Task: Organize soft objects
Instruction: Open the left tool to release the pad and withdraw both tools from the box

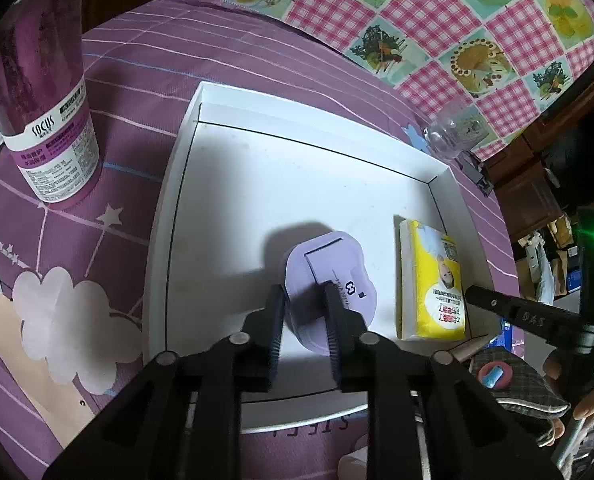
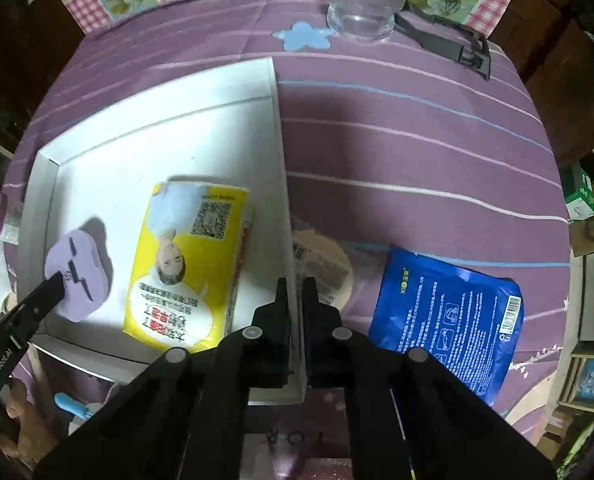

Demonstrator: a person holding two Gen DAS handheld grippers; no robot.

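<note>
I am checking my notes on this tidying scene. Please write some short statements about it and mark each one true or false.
1. The yellow tissue pack lies inside the white tray. True.
2. The blue packet lies inside the tray. False: it lies on the purple cloth beside it.
3. The left gripper holds the lilac pad. True.
4. The right gripper stands wide open. False: it is shut on the tray's wall.

Right tongs (image 2: 296, 286) clamp the white tray's wall (image 2: 283, 184), yellow tissue pack (image 2: 185, 260) inside.
</note>
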